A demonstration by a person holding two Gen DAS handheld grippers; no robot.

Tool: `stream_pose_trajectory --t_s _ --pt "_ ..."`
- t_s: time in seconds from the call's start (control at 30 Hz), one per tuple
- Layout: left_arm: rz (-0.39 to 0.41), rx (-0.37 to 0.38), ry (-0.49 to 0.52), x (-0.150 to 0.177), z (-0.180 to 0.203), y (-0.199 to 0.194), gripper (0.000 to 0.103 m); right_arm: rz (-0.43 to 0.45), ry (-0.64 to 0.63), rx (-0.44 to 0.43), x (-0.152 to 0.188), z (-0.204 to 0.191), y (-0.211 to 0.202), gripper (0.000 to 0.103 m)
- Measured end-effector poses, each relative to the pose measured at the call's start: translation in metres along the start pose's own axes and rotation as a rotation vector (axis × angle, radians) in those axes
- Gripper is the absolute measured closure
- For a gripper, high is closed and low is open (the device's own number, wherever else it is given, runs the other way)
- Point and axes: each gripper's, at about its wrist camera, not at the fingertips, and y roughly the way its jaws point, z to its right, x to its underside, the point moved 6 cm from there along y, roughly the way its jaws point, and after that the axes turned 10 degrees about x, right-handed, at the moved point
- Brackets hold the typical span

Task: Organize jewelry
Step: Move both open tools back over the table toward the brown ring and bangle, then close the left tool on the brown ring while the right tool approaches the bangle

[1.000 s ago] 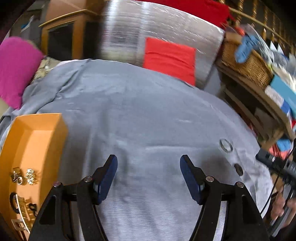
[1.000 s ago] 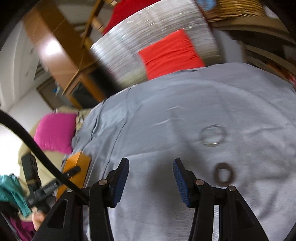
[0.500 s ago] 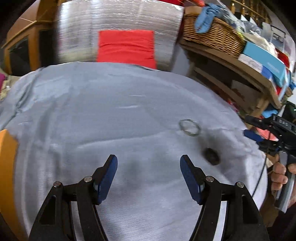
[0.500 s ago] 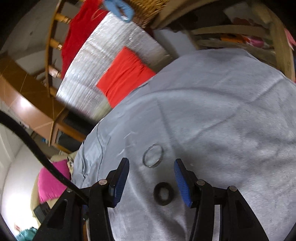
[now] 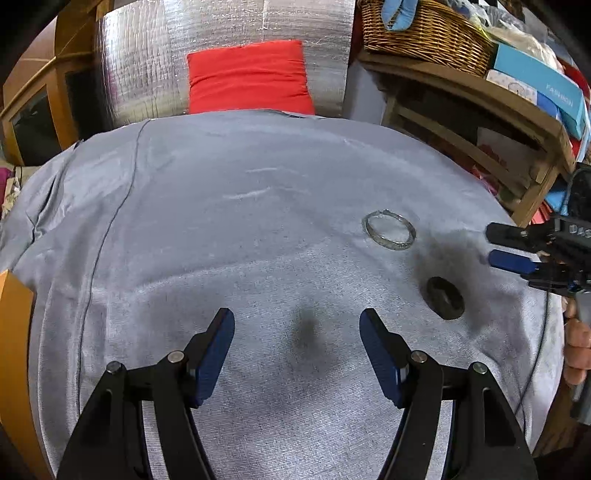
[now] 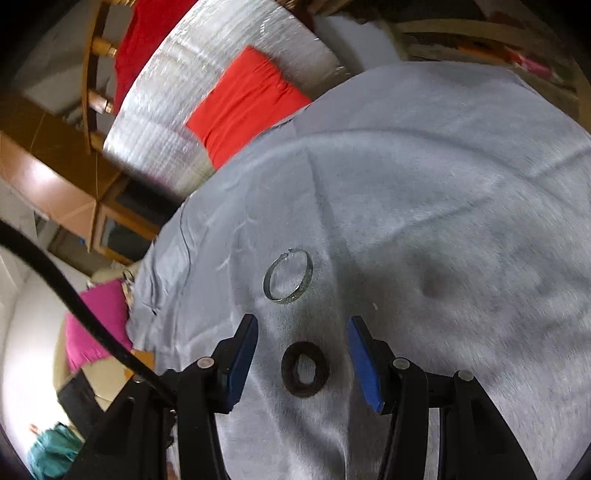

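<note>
A thin silver bangle and a thick dark ring lie on the grey cloth. My right gripper hovers open over the dark ring, which sits between its blue pads without touching them; the bangle lies just beyond. From the left wrist view that gripper enters at the right edge, above the dark ring. My left gripper is open over bare cloth, with both pieces off to its right. An orange jewelry box edge shows at the far left.
A red cushion leans on a silver foil panel behind the table. Wooden shelves with a wicker basket stand at the back right. A pink cushion lies to the left, and a hand shows at the right edge.
Both grippers swung toward the two rings and dropped lower. The orange box slid almost out of the left view. The dark ring now sits between the right gripper's pads.
</note>
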Motion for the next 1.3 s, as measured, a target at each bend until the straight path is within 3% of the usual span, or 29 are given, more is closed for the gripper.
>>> stream_pose_trajectory --t_s 0.23,0.53,0.77,1.07,1.13,1.27,1.3 --pt "0.023 0.082 0.021 -0.002 0.018 0.000 0.032 0.043 0.073 -0.028 -0.013 0.011 -0.007 0.049" --pt "0.020 0.173 0.075 -0.009 0.077 0.031 0.030 0.078 0.106 -0.002 -0.019 0.038 -0.027 0.049" --pt "-0.034 0.196 0.086 -0.004 0.107 0.064 0.030 0.072 0.103 -0.004 -0.020 0.047 -0.030 0.049" --pt "-0.027 0.177 0.129 -0.002 0.117 0.078 0.030 0.069 0.111 -0.021 -0.019 0.045 -0.031 0.049" --pt "-0.027 0.156 0.151 -0.002 0.118 0.079 0.038 0.067 0.108 -0.025 -0.018 0.041 -0.029 0.049" --pt "-0.049 0.103 0.174 -0.001 0.112 0.084 0.084 0.077 0.123 -0.037 -0.017 0.038 -0.030 0.049" --pt "-0.053 0.101 0.172 -0.001 0.111 0.085 0.087 0.078 0.125 -0.038 -0.017 0.037 -0.030 0.049"
